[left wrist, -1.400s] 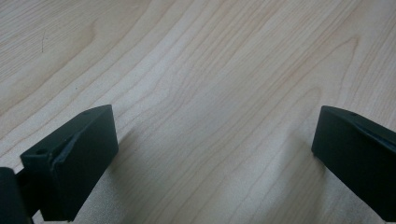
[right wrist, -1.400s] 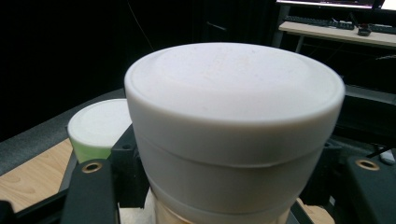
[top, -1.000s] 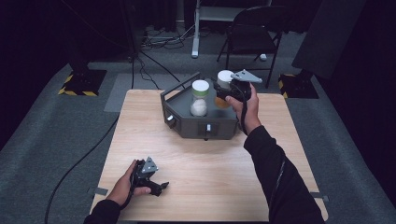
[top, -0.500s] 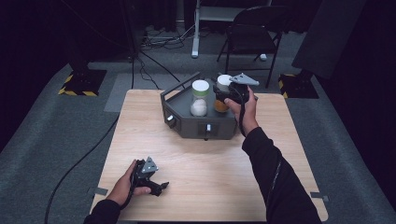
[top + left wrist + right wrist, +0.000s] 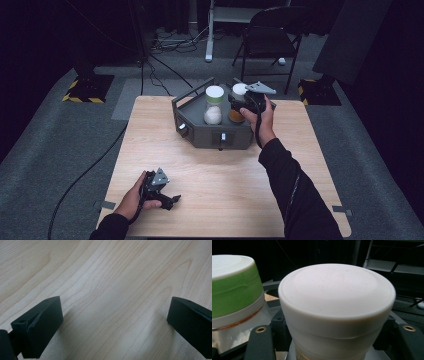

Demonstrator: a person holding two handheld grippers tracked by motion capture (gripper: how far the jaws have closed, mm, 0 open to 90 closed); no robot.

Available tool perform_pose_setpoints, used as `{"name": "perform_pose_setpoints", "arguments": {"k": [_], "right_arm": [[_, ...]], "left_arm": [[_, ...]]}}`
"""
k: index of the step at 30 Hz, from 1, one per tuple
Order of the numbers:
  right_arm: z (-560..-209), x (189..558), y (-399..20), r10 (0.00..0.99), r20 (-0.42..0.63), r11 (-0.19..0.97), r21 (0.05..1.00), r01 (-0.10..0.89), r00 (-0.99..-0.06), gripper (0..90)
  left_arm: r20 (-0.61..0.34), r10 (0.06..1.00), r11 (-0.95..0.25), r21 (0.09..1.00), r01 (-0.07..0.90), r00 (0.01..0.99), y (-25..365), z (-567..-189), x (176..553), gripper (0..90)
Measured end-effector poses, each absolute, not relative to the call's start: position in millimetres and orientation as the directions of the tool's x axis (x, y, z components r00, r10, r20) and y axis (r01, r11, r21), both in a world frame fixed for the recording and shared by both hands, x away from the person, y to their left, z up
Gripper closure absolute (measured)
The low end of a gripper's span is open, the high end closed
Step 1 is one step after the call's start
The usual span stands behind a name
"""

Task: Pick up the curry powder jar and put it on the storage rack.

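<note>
Right tool (image 5: pixel 332 345) pinching white-lidded jar (image 5: pixel 337 310) in grey holder (image 5: pixel 200 135) — left tool (image 5: pixel 115 325) spread, on table (image 5: pixel 112 277)

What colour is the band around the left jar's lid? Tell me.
Green, on the white lid of the left jar; it shows best in the right gripper view.
</note>
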State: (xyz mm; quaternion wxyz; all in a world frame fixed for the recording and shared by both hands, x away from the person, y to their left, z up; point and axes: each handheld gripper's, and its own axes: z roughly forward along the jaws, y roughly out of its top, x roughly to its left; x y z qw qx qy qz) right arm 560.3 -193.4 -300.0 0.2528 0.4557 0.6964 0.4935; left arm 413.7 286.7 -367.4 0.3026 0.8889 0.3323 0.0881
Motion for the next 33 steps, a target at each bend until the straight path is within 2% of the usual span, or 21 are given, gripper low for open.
{"name": "perform_pose_setpoints", "arguments": {"k": [9,15,21,26,33], "right_arm": [[-302,559,-195,0.886,0.106,0.085,0.92,0.383,-0.451,32.8],[-303,555,-195,0.889,0.099,0.077,0.929,0.361,-0.446,28.5],[-302,549,-193,0.884,0.057,0.116,0.935,0.336,-0.463,20.4],[-302,542,-192,0.885,0.024,0.14,0.938,0.316,-0.465,8.4],[-300,534,-188,0.879,-0.042,0.205,0.933,0.297,-0.475,6.5]], "left_arm": [[-0.045,0.645,-0.594,0.599,0.537,0.763,286,-368,414,0.3],[-0.044,0.644,-0.595,0.599,0.536,0.764,286,-368,414,0.3],[-0.045,0.644,-0.594,0.599,0.537,0.763,286,-368,414,0.3],[-0.045,0.644,-0.595,0.599,0.536,0.764,286,-368,414,0.3],[-0.045,0.644,-0.595,0.599,0.536,0.764,286,-368,414,0.3]]}}
